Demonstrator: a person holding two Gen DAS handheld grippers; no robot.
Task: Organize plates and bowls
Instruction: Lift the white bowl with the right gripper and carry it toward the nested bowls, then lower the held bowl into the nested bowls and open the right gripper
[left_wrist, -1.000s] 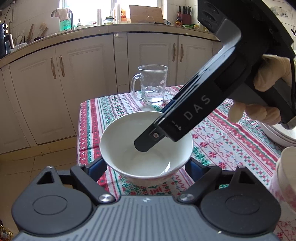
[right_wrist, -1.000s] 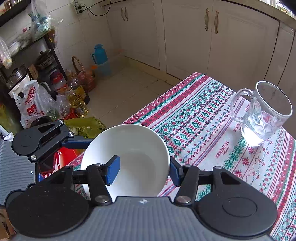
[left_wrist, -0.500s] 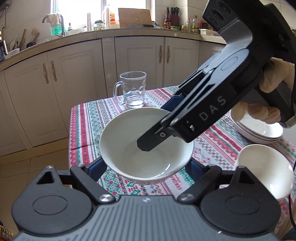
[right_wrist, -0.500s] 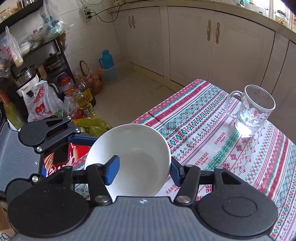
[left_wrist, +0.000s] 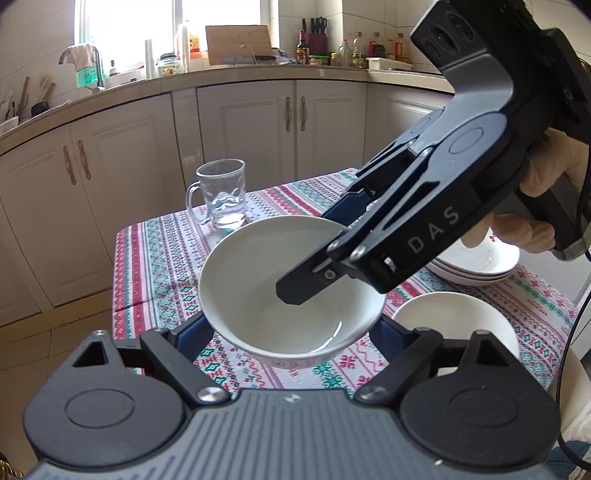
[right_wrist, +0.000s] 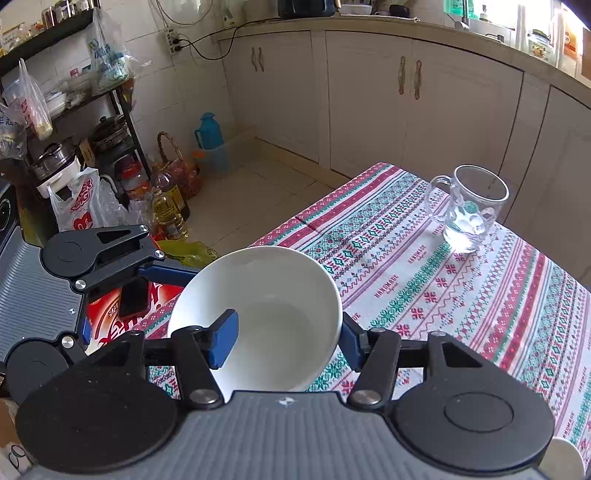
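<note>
A white bowl (left_wrist: 266, 295) (right_wrist: 280, 310) hangs a little above the patterned tablecloth (left_wrist: 162, 266), held by both grippers. My left gripper (left_wrist: 291, 334) is shut on it, one blue pad against each outer side. My right gripper (right_wrist: 286, 343) (left_wrist: 321, 251) pinches the bowl's wall, with one finger (left_wrist: 295, 291) inside the bowl and the other outside the far rim. A second white bowl (left_wrist: 454, 321) stands on the cloth to the right. Behind it is a stack of white plates (left_wrist: 480, 269), partly hidden by the right gripper and a gloved hand (left_wrist: 524, 236).
A glass mug (left_wrist: 221, 195) (right_wrist: 469, 210) stands on the far part of the table. The table's left edge drops to a tiled floor (right_wrist: 258, 192). Bottles, bags and a black shelf (right_wrist: 110, 122) crowd the floor beyond. Kitchen cabinets (left_wrist: 258, 129) line the back.
Both grippers have risen and drawn back together with the bowl still in them. The mug now looks farther off, and the second bowl and the plate stack have come into view.
</note>
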